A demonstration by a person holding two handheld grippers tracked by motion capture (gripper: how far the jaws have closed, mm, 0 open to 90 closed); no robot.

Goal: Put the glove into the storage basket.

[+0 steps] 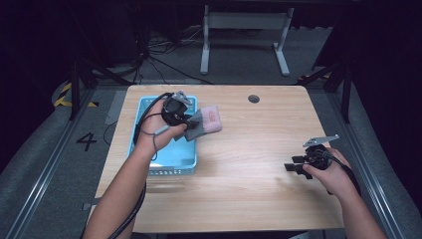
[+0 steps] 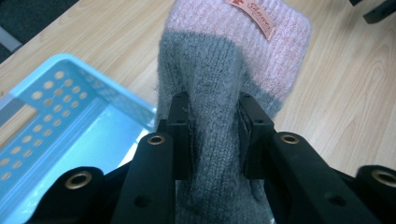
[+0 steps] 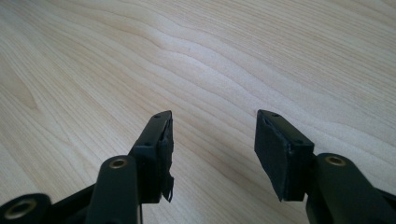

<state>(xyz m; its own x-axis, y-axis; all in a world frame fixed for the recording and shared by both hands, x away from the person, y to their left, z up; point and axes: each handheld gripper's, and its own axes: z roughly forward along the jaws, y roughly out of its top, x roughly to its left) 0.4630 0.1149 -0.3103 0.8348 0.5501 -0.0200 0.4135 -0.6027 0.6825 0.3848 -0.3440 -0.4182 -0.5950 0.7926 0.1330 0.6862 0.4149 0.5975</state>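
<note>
Sock [image 2: 219, 93] is hanging from your left gripper [image 1: 185, 121], grey in the body with a pink cuff and a small label on it; the jaws are pinching the grey knit from both sides, pads pressing into it. You are holding it over the right edge of the light blue basket [image 1: 149, 164], which is sitting at the far left of the wooden table [image 1: 249, 164], and the pink cuff is pointing right, out past the basket rim over bare wood. Your right gripper [image 3: 212, 144] is waiting near the right edge of the table, well apart from the sock, its jaws standing wide with nothing between them and bare tabletop beneath.
</note>
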